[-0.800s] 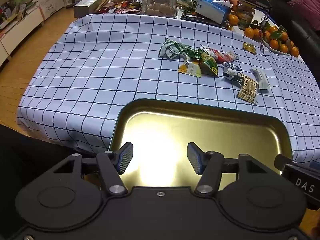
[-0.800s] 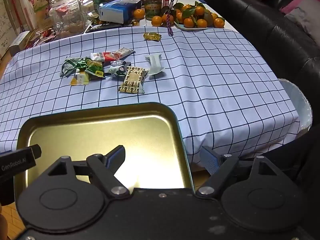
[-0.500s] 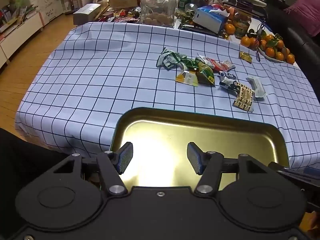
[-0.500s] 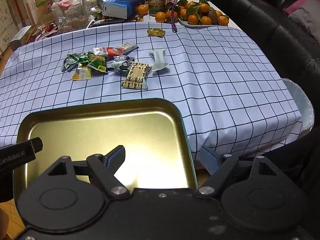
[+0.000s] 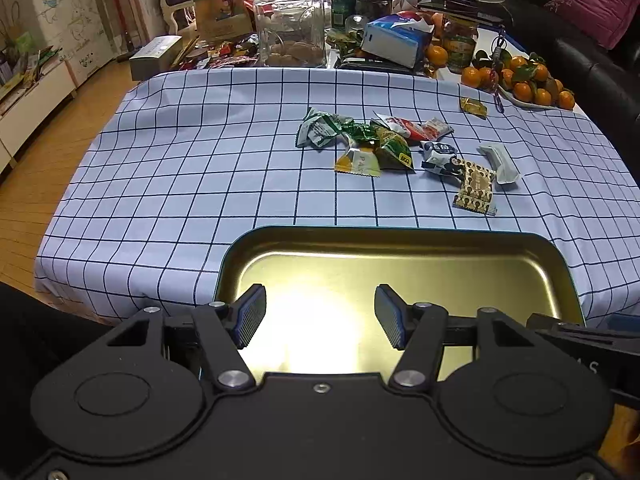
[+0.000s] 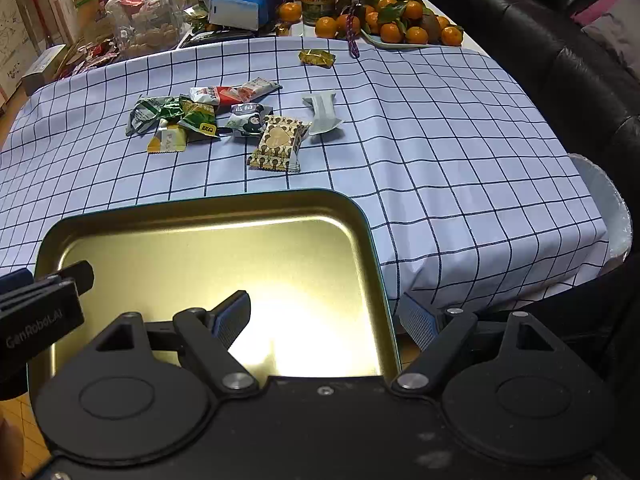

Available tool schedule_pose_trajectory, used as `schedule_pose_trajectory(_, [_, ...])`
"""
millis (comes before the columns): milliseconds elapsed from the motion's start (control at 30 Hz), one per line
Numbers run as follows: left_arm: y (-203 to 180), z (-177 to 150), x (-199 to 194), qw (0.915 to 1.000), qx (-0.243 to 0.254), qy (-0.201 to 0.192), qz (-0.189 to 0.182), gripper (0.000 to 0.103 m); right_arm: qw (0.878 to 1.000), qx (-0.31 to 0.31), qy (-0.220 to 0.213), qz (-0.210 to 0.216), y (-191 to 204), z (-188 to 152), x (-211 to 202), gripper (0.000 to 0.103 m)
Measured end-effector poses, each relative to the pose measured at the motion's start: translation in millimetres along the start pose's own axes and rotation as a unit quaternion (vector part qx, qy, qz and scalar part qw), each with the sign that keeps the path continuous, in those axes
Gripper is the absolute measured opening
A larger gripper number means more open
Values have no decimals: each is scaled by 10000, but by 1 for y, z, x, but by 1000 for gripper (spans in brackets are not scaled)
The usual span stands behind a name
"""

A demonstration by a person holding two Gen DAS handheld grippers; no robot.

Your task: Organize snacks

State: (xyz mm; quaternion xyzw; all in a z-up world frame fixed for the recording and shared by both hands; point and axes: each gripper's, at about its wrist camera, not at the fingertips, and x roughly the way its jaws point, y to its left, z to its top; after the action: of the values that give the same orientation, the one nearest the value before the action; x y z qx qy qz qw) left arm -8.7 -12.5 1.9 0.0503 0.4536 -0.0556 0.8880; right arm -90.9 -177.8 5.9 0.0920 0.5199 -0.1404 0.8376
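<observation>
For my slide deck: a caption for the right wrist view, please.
Open right gripper above an empty gold tray; snack packets on checked cloth.

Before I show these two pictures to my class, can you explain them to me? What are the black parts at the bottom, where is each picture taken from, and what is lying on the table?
There is no robot here. A person holds a two-fingered grabbing tool in each hand, and a small camera on each one looks forward along its fingers. One picture comes from the left tool, the other from the right tool; the black shapes at the bottom are the tools themselves. Both are open and hold nothing. Below them sits a gold tray with nothing in it, at the near edge of a checked tablecloth. Further back lies a small heap of wrapped snacks, with a gold candy lying apart. Behind the cloth are a glass jar, a plate of oranges and other clutter.
</observation>
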Motion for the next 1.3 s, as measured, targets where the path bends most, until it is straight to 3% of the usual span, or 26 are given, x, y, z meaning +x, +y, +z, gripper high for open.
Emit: schedule_pose_trajectory(1300, [5, 0, 8, 9995, -149, 284, -20, 63, 10000, -17, 77, 37, -1, 0, 2, 85])
